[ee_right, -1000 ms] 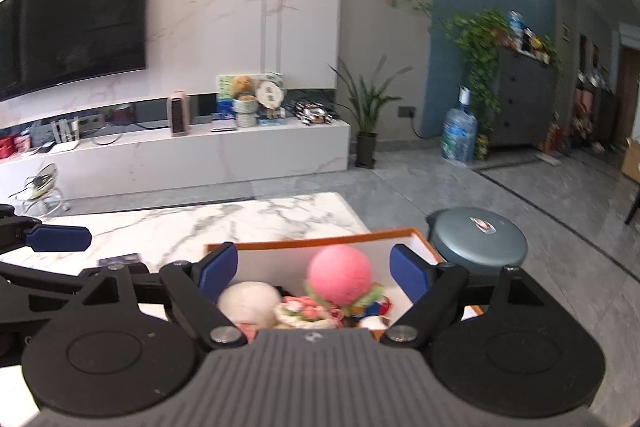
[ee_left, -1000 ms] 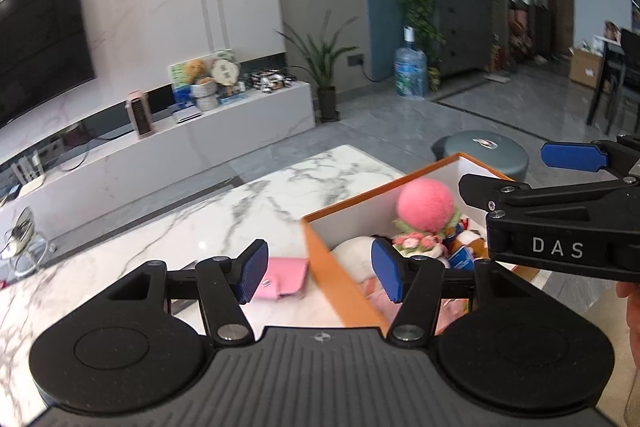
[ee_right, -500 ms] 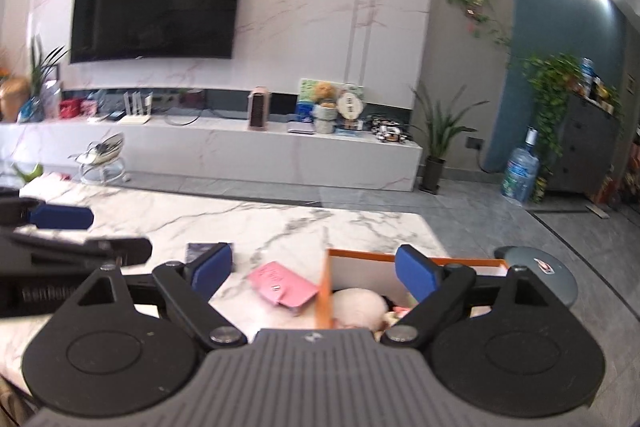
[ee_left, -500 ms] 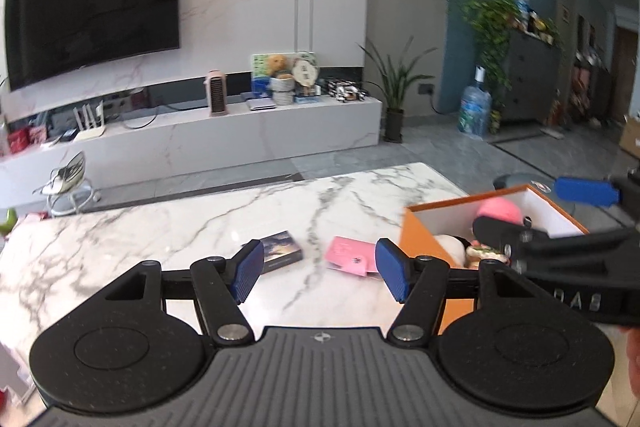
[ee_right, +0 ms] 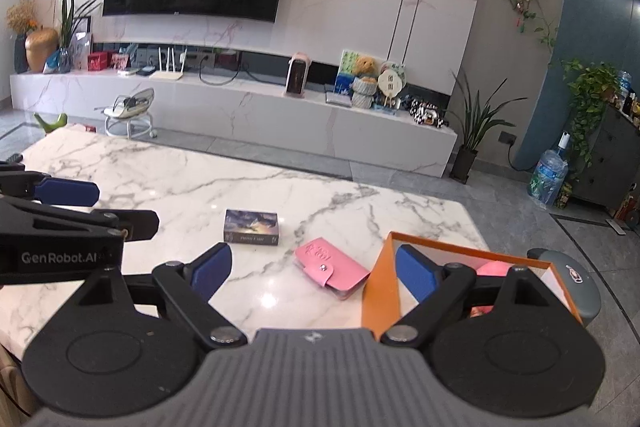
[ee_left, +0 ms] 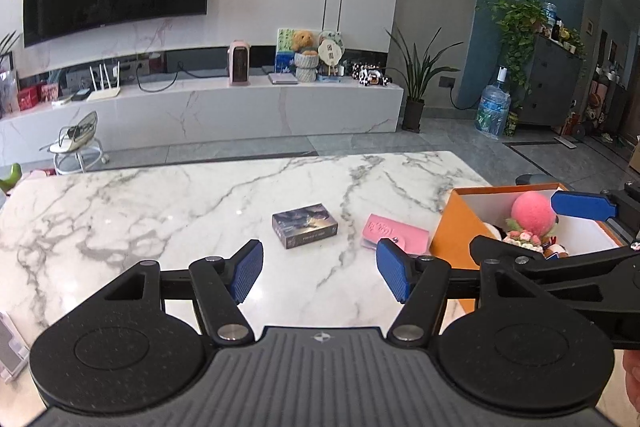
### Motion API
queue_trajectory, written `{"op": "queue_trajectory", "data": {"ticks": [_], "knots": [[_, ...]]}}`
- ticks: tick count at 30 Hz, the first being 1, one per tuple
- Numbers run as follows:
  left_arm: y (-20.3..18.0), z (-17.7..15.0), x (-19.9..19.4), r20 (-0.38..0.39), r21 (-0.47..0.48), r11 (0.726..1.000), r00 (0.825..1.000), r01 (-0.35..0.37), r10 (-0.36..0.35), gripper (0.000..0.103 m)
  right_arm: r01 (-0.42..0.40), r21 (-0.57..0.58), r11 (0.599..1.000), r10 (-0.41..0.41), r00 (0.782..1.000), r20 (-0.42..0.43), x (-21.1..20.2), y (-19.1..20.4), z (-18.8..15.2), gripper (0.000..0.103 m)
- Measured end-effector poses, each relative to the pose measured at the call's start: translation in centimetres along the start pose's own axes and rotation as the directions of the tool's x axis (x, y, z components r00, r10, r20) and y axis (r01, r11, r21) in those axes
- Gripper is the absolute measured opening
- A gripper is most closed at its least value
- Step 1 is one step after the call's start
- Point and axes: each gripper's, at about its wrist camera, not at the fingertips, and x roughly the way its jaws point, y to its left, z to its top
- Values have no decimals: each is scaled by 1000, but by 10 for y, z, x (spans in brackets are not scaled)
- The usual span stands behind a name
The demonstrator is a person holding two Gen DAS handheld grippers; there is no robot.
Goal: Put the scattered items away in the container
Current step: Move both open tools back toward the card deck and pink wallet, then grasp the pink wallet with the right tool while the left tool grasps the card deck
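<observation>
A dark card box [ee_left: 305, 226] [ee_right: 251, 227] and a pink snap wallet [ee_left: 394, 233] [ee_right: 331, 268] lie on the white marble table [ee_left: 160, 203]. An orange box [ee_left: 454, 227] [ee_right: 378, 279] stands at the table's right end and holds a pink ball [ee_left: 534, 211] and small toys. My left gripper [ee_left: 320, 269] is open and empty, above the table short of the card box. My right gripper [ee_right: 314, 271] is open and empty, above the wallet and the box's left wall; it also shows in the left wrist view [ee_left: 532, 227].
A white TV bench [ee_right: 240, 107] with a TV above runs along the far wall. A grey round stool [ee_right: 572, 279] stands right of the table beside the orange box. A small white stool [ee_left: 76, 147] stands beyond the table's far left.
Both grippers have pulled back and swung left from over the orange box. The card box and the pink wallet have come into view on the table. Both stay open.
</observation>
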Motion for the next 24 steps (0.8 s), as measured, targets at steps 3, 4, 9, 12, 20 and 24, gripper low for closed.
{"op": "queue_trajectory", "data": {"ticks": [3, 4, 9, 12, 20, 24], "knots": [[6, -5, 9, -23, -6, 1000, 1000, 0, 0, 74, -6, 0, 1000, 6, 1000, -28, 13, 2, -2, 90], [8, -7, 12, -31, -8, 1000, 1000, 0, -1, 74, -8, 0, 1000, 8, 999, -38, 18, 4, -3, 90], [21, -11, 32, -73, -26, 1000, 997, -4, 2, 74, -23, -5, 1000, 23, 996, -87, 45, 9, -4, 90], [28, -10, 45, -90, -31, 999, 996, -8, 5, 74, -40, -12, 999, 39, 993, -109, 64, 12, -3, 90], [39, 3, 81, -105, 28, 1000, 994, -8, 11, 74, -92, -31, 995, 86, 986, -142, 116, 11, 10, 90], [41, 11, 102, -103, 84, 996, 995, -2, 11, 76, -127, -36, 991, 119, 978, -172, 150, 2, 20, 90]]}}
